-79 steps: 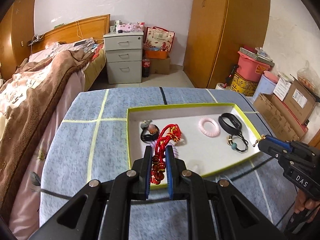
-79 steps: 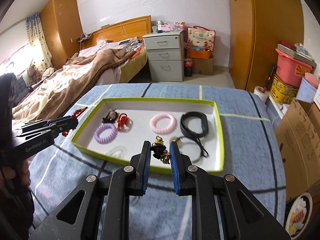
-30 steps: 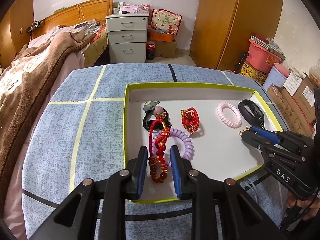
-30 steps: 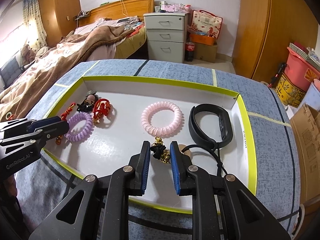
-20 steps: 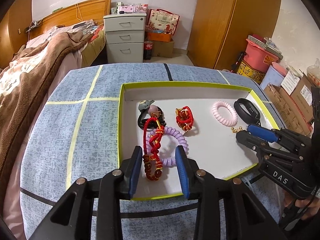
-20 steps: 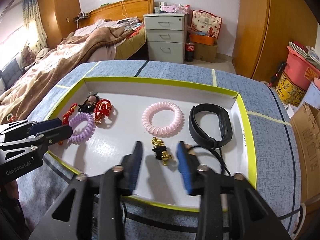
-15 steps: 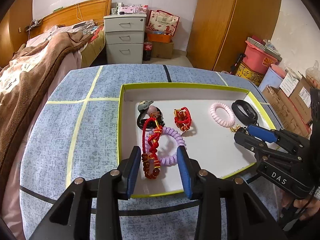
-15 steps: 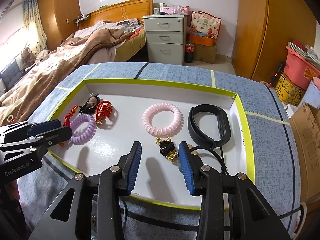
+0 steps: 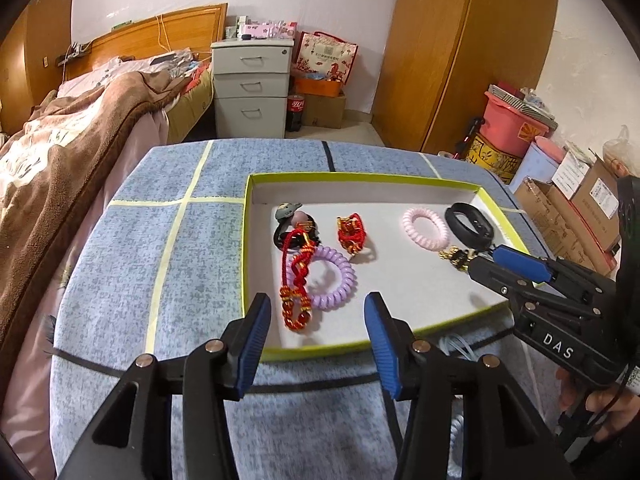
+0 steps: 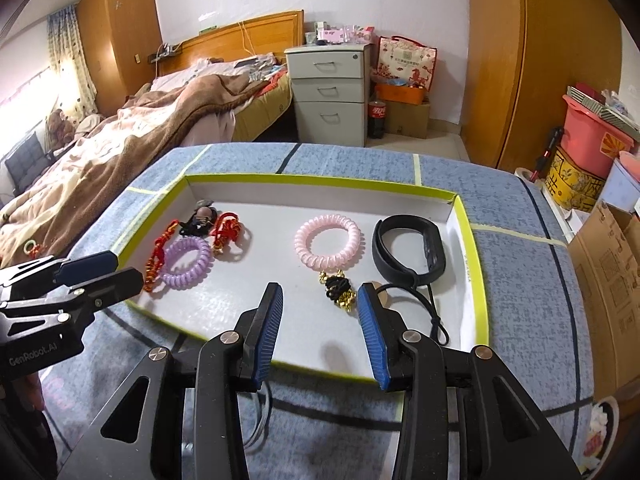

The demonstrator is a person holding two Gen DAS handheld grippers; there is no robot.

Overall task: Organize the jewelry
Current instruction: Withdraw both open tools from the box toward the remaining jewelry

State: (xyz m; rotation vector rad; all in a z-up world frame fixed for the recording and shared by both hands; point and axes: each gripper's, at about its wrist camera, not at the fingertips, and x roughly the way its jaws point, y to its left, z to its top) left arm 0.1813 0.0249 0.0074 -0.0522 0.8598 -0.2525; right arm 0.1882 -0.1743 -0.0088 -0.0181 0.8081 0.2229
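Note:
A green-rimmed white tray (image 9: 360, 178) (image 10: 320, 180) holds the jewelry. My left gripper (image 9: 316, 308) (image 10: 126, 270) hangs over the tray's near left edge, its jaws opening and touching nothing. Just ahead of it a red beaded bracelet (image 9: 296, 276) (image 10: 158, 254) lies across a purple coil band (image 9: 334, 276) (image 10: 188, 258). My right gripper (image 10: 320, 292) (image 9: 486, 260) is open. The black-and-gold piece (image 10: 339, 290) (image 9: 456, 257) rests loose on the tray floor just beyond its tips. A pink coil band (image 10: 329, 242) and a black wristband (image 10: 408, 250) lie further back.
A small red knot (image 9: 351, 234) and a black tie with a charm (image 9: 290, 220) sit at the tray's far left. The tray stands on a blue checked cloth (image 9: 168, 248). A bed (image 10: 120, 152) is on the left, grey drawers (image 9: 250, 84) behind, boxes (image 9: 580, 208) on the right.
Both grippers were shut on their pieces and have opened. The red bracelet and the black-and-gold piece now lie in the tray. Both grippers have drawn back a little.

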